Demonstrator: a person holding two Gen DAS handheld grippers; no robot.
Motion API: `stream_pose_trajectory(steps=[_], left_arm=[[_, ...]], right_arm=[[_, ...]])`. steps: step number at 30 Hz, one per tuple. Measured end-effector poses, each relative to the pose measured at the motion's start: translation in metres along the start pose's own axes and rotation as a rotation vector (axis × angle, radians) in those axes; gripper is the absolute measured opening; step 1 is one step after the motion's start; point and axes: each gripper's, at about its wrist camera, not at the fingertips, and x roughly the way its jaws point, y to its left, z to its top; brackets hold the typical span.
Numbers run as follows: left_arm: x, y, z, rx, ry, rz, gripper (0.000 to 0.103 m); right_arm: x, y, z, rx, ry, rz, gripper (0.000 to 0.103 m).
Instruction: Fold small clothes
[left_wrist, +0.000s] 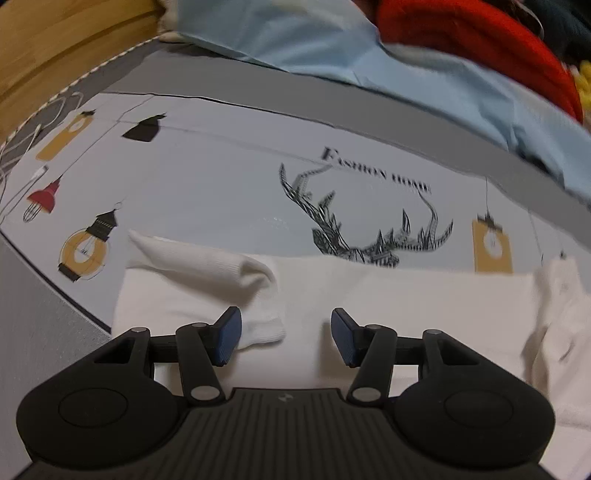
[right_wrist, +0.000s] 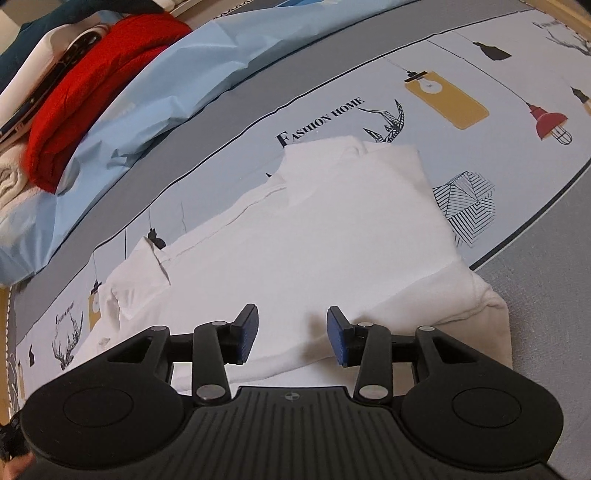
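Left gripper (left_wrist: 286, 341) and right gripper (right_wrist: 291, 336): jaws standing apart, gripping nothing, hovering over white garment (right_wrist: 332, 229) lying part-folded on printed cloth (right_wrist: 498, 155), likely positioning for another fold.

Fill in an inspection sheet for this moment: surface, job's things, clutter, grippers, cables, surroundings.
Surface: printed cloth with lamps, antlers and lettering, grey border.
Job's things: white shirt lying partly folded on the cloth, one sleeve laid over it.
Clutter: light blue sheet, red garment and other clothes piled at the far edge.
Grippers: left gripper open above the shirt; right gripper open above it, nothing held.
Cables: nothing seen.
Surroundings: wooden board beyond the cloth.
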Motion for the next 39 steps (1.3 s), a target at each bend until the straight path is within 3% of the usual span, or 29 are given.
stream_pose_trajectory(steps=[1, 4, 8, 14, 17, 20, 26, 29, 32, 36, 37, 39], left_arm=[[0.003, -0.002, -0.002, 0.017, 0.007, 0.007, 0.056], [0.013, -0.004, -0.005, 0.056, 0.039, 0.066, 0.028], [0.008, 0.005, 0.001, -0.008, 0.052, 0.067, 0.008], [-0.02, 0.003, 0.02, -0.063, -0.017, 0.084, 0.007], [-0.041, -0.004, 0.031, -0.097, -0.059, 0.04, 0.007], [-0.062, -0.016, 0.041, -0.126, -0.094, -0.031, 0.007], [-0.105, -0.073, 0.045, -0.163, -0.126, -0.25, 0.006], [-0.126, -0.125, 0.038, -0.11, -0.144, -0.375, 0.006], [-0.149, -0.19, 0.023, -0.064, -0.122, -0.55, 0.006], [-0.194, -0.275, -0.006, 0.092, -0.145, -0.769, 0.008], [-0.204, -0.29, -0.013, 0.132, -0.148, -0.83, 0.013], [-0.212, -0.311, -0.022, 0.193, -0.13, -0.914, 0.039]], right_arm=[[0.001, 0.0, 0.0, -0.002, 0.001, 0.0, 0.043], [0.0, 0.0, 0.0, -0.002, 0.003, 0.0, 0.043], [0.001, 0.002, -0.001, -0.006, -0.001, -0.003, 0.043], [0.001, 0.004, -0.002, -0.01, -0.001, -0.003, 0.043], [-0.001, 0.003, -0.002, -0.017, -0.003, 0.001, 0.043], [-0.003, 0.002, -0.002, -0.016, -0.004, 0.0, 0.043], [-0.008, 0.0, -0.001, -0.014, -0.007, 0.014, 0.043], [-0.007, 0.0, -0.004, -0.015, 0.006, 0.026, 0.043], [-0.006, -0.002, -0.005, -0.008, 0.014, 0.03, 0.043], [-0.008, -0.011, 0.0, 0.018, 0.0, 0.026, 0.043], [-0.008, -0.014, 0.001, 0.028, -0.004, 0.021, 0.043], [-0.006, -0.024, 0.006, 0.061, -0.013, -0.003, 0.043]])
